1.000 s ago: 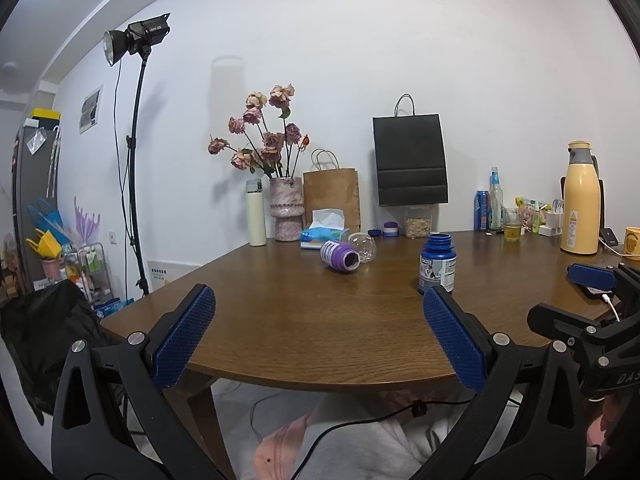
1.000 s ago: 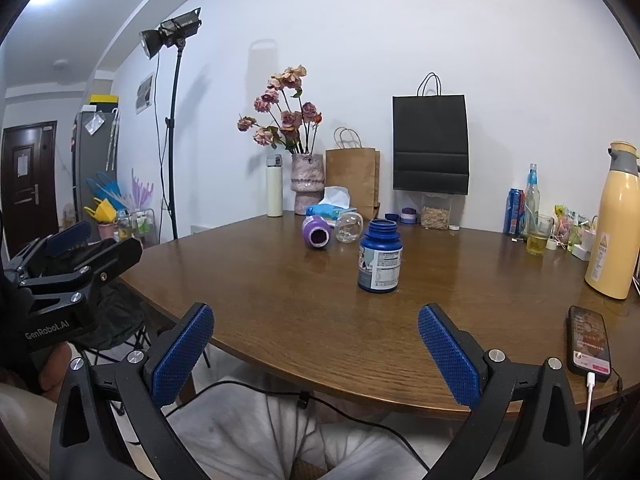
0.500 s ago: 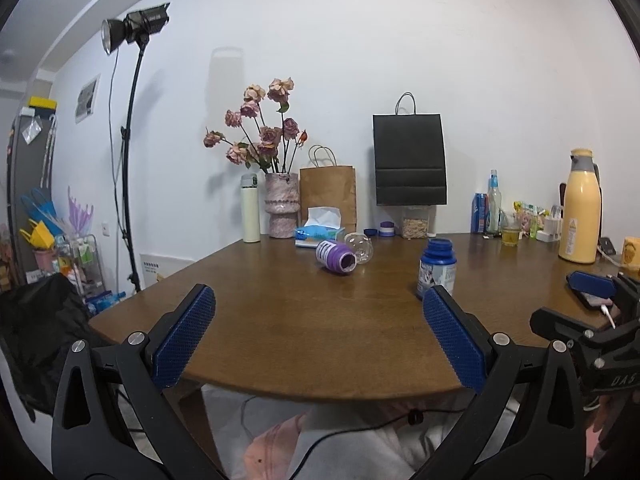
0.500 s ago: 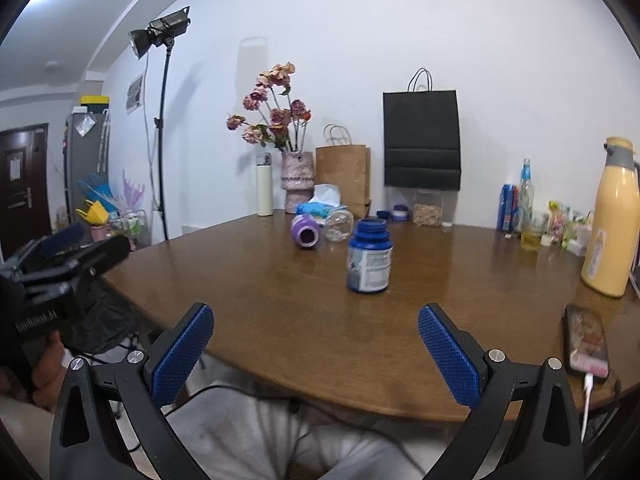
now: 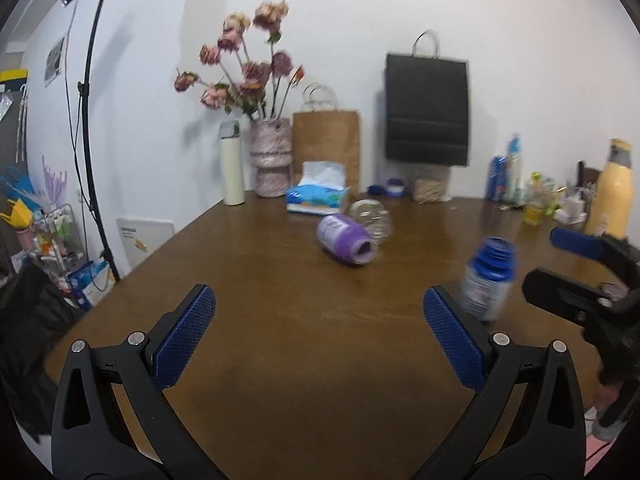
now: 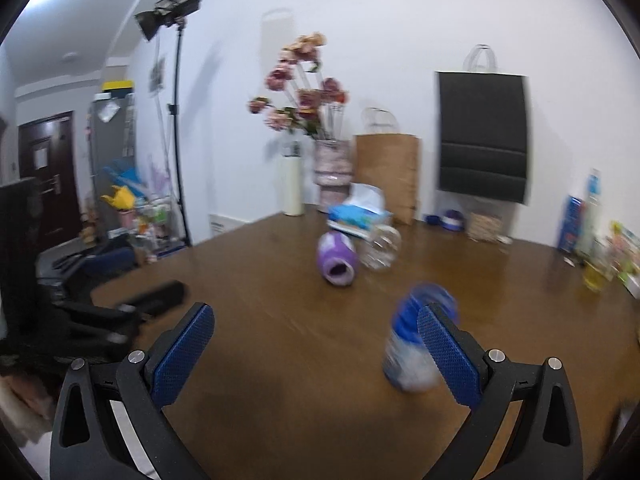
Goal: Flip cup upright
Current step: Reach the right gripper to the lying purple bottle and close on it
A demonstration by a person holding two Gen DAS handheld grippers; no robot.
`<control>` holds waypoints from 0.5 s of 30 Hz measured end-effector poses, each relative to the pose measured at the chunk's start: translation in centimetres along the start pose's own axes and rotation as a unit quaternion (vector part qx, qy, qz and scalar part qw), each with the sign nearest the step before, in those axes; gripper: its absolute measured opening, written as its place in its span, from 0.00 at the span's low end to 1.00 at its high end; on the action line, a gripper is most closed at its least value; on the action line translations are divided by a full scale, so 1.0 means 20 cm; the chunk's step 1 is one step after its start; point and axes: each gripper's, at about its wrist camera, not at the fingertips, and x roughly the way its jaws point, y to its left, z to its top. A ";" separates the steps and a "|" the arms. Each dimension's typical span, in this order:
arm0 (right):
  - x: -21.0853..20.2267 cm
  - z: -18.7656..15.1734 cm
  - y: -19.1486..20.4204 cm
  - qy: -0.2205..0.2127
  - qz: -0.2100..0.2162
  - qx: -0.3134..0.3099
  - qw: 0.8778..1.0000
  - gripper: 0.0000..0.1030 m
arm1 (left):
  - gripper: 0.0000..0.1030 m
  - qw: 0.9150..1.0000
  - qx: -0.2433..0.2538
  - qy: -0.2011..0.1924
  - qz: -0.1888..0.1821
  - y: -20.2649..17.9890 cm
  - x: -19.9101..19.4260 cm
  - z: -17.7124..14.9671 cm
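A purple cup (image 5: 347, 240) lies on its side on the brown table (image 5: 280, 320), its mouth turned toward me; it also shows in the right wrist view (image 6: 337, 258). A clear glass cup (image 5: 372, 218) lies just behind it, also in the right wrist view (image 6: 380, 248). My left gripper (image 5: 318, 336) is open and empty over the table's near part, well short of the purple cup. My right gripper (image 6: 316, 354) is open and empty, also short of the cup. The right gripper shows at the right edge of the left wrist view (image 5: 580, 268).
A blue-capped bottle (image 5: 488, 280) stands right of the cup, close to my right gripper's right finger (image 6: 444, 352). At the back stand a tissue box (image 5: 318, 196), a flower vase (image 5: 270, 162), paper bags and a yellow thermos (image 5: 610, 192). A light stand (image 5: 86, 120) is left.
Both grippers have moved forward over the table toward the purple cup, which looks larger and nearer. Both views are blurred by the motion. Both grippers stay open.
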 end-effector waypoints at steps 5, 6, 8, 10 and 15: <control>0.42 0.18 0.09 0.046 -0.018 -0.047 0.998 0.95 | 1.00 0.999 0.002 0.043 -0.015 0.17 0.32 0.17; 0.52 0.20 0.08 0.057 -0.025 -0.045 0.997 0.95 | 1.00 0.998 0.008 0.056 -0.001 0.21 0.41 0.20; 0.73 0.23 0.03 0.093 -0.027 -0.023 0.995 0.94 | 1.00 0.997 0.017 0.080 0.014 0.27 0.56 0.24; 0.91 0.24 -0.04 0.121 -0.037 0.009 0.992 0.94 | 1.00 0.994 0.013 0.105 0.009 0.34 0.72 0.26; 1.28 0.20 -0.16 0.181 -0.065 0.065 0.979 0.94 | 1.00 0.986 -0.045 0.160 -0.028 0.46 1.05 0.29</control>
